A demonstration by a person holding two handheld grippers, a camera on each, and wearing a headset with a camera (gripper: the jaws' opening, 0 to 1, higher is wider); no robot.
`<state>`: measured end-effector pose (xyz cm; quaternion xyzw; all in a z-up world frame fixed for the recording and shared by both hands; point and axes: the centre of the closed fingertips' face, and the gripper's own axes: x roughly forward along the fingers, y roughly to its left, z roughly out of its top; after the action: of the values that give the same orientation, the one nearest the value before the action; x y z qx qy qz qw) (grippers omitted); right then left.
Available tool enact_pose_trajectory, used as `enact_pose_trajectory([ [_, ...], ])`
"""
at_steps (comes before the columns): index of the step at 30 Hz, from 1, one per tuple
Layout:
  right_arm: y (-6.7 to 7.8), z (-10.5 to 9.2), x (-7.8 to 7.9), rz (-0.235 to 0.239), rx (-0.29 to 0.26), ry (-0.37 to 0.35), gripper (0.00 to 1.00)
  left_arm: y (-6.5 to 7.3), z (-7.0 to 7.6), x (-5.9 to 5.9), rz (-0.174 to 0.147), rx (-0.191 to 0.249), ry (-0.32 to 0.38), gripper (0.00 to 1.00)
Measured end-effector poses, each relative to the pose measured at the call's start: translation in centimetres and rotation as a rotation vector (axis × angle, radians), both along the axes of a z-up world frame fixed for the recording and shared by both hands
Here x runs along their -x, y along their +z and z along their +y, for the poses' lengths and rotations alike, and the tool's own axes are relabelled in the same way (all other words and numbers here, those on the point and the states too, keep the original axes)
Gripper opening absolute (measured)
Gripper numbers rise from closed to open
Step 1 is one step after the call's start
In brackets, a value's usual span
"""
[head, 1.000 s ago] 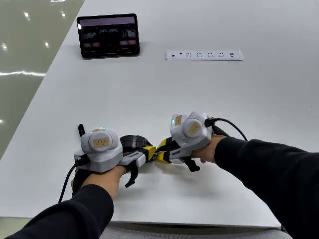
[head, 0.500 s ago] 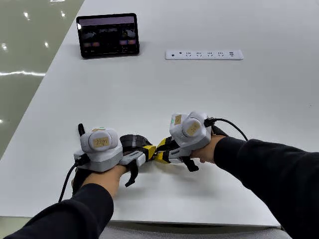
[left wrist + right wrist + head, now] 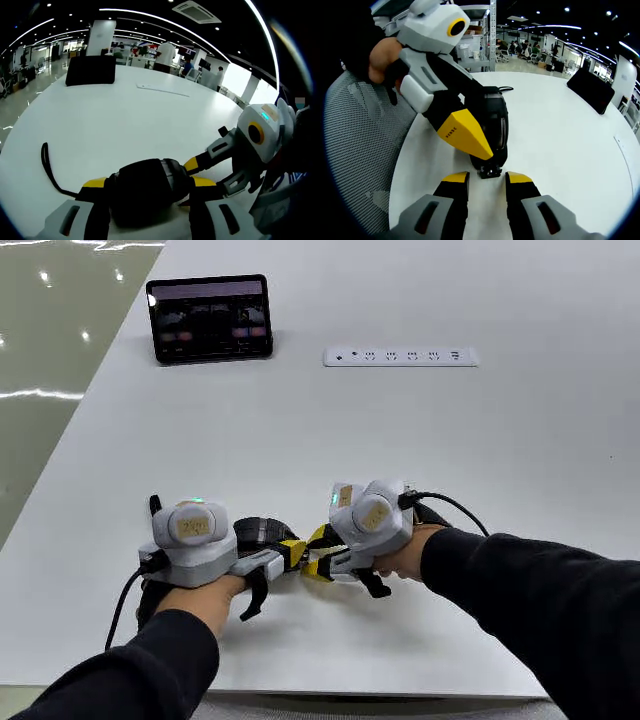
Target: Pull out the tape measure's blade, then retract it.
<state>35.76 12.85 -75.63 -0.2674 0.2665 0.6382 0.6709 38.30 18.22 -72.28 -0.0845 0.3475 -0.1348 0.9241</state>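
White bench (image 3: 420, 430), tablet (image 3: 210, 318) + power strip (image 3: 400, 357) toward far edge. Tape measure (image 3: 262, 532) sits near front edge, left gripper (image 3: 149, 182) clamped across its black body. Right gripper (image 3: 486, 179) faces it from the right, jaws narrowly parted w/ blade hook (image 3: 490, 171) just ahead of tips (not pinched yet). Pull prob. runs rightward along front edge.

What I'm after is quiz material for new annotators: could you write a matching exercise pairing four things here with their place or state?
Things:
1. tape measure
2. tablet
3. power strip
4. right gripper

Place or state:
A. white, lying flat at the far side of the table
B. fingers apart, facing the tape measure
C. black, clamped between the fingers of the left gripper
D. upright, far left on the table

Pairs: 1-C, 2-D, 3-A, 4-B
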Motion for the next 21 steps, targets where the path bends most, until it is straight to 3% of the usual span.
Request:
enact_pose_trajectory([
  [1, -0.1, -0.4, -0.1, 0.004, 0.013, -0.008, 0.27, 0.3, 0.0, -0.2, -0.009, 0.001, -0.011, 0.60],
  [3, 0.3, -1.4, -0.3, 0.010, 0.016, -0.027, 0.28, 0.2, -0.5, 0.4, 0.046, 0.020, -0.085, 0.62],
  [4, 0.5, -1.7, -0.5, 0.017, 0.016, -0.043, 0.30, 0.5, -0.4, 0.3, 0.042, 0.007, -0.110, 0.63],
  [5, 0.9, -2.3, -0.6, 0.038, 0.011, -0.073, 0.33, 1.1, 0.1, -0.1, -0.001, -0.034, -0.140, 0.64],
  [7, 2.1, -2.5, -0.5, 0.064, -0.043, -0.098, 0.44, 2.0, 0.4, -0.2, -0.042, -0.075, -0.192, 0.71],
  [8, 2.8, -3.0, -0.7, 0.064, -0.064, -0.118, 0.49, 2.6, 0.2, -0.2, -0.065, -0.056, -0.220, 0.76],
  [9, 3.3, -3.5, -0.7, 0.054, -0.072, -0.122, 0.52, 3.5, -0.4, -0.2, -0.096, -0.009, -0.251, 0.79],
  [10, 4.0, -4.1, -0.9, 0.038, -0.090, -0.140, 0.53, 4.3, -1.1, 0.4, -0.107, 0.040, -0.298, 0.81],
  [11, 4.4, -4.5, -1.0, 0.033, -0.104, -0.155, 0.54, 4.7, -1.0, 0.3, -0.134, 0.029, -0.311, 0.86],
  [12, 5.0, -5.2, -1.1, 0.036, -0.125, -0.181, 0.56, 5.0, -0.5, 0.4, -0.165, -0.027, -0.340, 0.93],
  [13, 5.2, -5.8, -1.0, 0.034, -0.127, -0.191, 0.58, 4.8, -0.3, 0.6, -0.168, -0.057, -0.361, 0.99],
  [14, 5.5, -6.3, -0.8, 0.033, -0.134, -0.198, 0.61, 4.5, -0.2, 1.2, -0.142, -0.066, -0.389, 0.98],
  [17, 5.7, -8.3, 0.0, 0.012, -0.150, -0.229, 0.67, 5.3, 0.3, 1.4, -0.163, -0.005, -0.377, 1.00],
  [19, 5.7, -9.2, 0.4, 0.003, -0.147, -0.243, 0.76, 5.4, 0.8, 1.6, -0.148, 0.000, -0.372, 1.00],
  [21, 6.0, -10.3, 0.8, -0.002, -0.155, -0.270, 0.82, 5.7, 1.2, 1.9, -0.164, -0.023, -0.399, 1.00],
])
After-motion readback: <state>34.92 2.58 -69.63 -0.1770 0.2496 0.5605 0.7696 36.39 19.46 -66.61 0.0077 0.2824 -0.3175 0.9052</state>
